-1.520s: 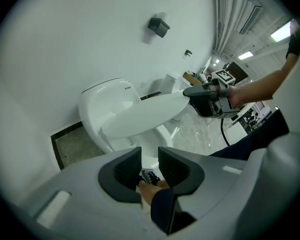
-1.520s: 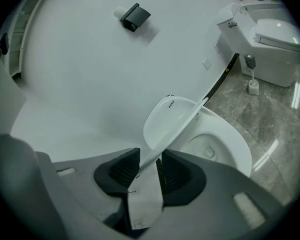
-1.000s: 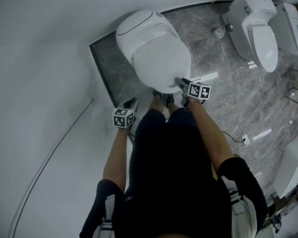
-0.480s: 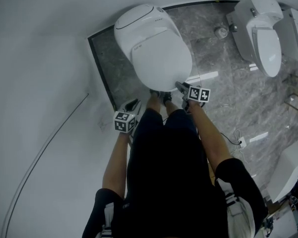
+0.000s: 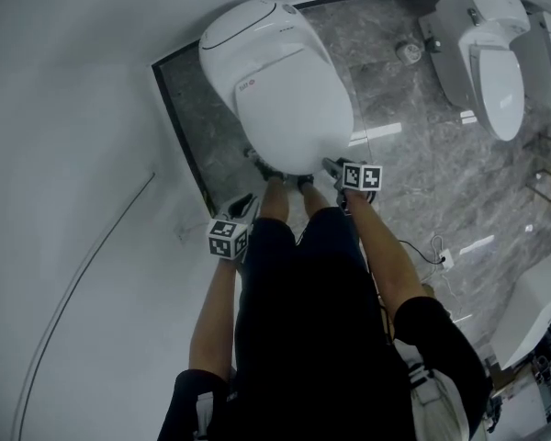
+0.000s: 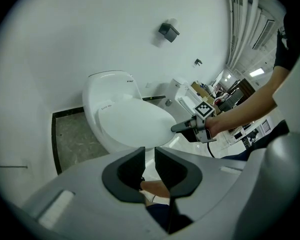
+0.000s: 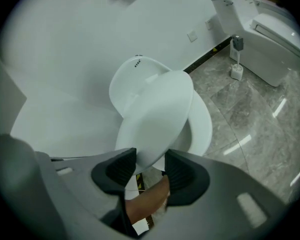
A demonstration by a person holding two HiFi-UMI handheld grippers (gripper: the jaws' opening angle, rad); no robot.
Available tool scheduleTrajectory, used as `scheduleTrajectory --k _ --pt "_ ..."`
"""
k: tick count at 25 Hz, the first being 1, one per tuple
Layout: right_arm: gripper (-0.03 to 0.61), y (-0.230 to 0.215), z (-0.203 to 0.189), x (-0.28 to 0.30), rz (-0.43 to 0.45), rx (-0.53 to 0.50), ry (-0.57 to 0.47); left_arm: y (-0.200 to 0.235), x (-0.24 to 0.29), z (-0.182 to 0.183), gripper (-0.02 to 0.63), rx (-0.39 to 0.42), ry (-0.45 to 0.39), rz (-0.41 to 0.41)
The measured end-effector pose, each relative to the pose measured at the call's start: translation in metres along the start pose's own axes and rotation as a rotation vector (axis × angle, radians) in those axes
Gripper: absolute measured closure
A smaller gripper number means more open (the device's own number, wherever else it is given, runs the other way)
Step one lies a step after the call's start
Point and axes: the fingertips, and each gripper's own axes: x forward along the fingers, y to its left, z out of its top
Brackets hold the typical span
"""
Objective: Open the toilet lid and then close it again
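Right gripper view showed the smooth white oval plastic toilet lid (image 7: 157, 109) with its front tip lying between the jaws of the right gripper (image 7: 150, 168), which had just been opening and stood moderately wide; the dark pads flanked the tip, and whether either pressed on it could not be made out. The lid's long axis ran away from the fingers toward the white wall (image 7: 65, 59), so the tip was its nearest part. The white seat ring (image 7: 204, 126) peeked out beneath it on one side, which suggested the lid was low but perhaps not fully seated. The left gripper (image 5: 246, 202) hung well apart from the toilet on the person's left, its jaws a narrow slit with nothing in them, so the right hand was plainly the nearer. In the head view the lid covered the seat and any gap under it, the hinge could not be seen, and the person's legs (image 5: 275, 208) screened the bowl's foot
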Motion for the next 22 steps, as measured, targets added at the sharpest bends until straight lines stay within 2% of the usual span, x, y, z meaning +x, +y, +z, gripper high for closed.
scheduleTrajectory --k 7,11,14,18,22 --pt "0.388 -0.035 -0.019 0.026 -0.036 0.029 0.070 -0.001 0.019 -0.015 0.545 -0.019 0.021 -0.021" --pt "0.379 -0.054 -0.027 0.042 -0.053 0.022 0.113 0.007 0.028 -0.019 0.545 -0.059 0.007 -0.016" --pt "0.367 -0.070 -0.034 0.054 -0.096 0.017 0.146 0.013 0.033 -0.020 0.545 -0.076 0.001 -0.015" --pt "0.307 -0.094 -0.038 0.069 -0.175 0.008 0.181 0.018 0.042 -0.021 0.545 -0.104 -0.018 -0.022" --pt "0.298 -0.110 -0.045 0.082 -0.240 -0.016 0.192 0.018 0.054 -0.033 0.545 -0.110 -0.008 -0.046"
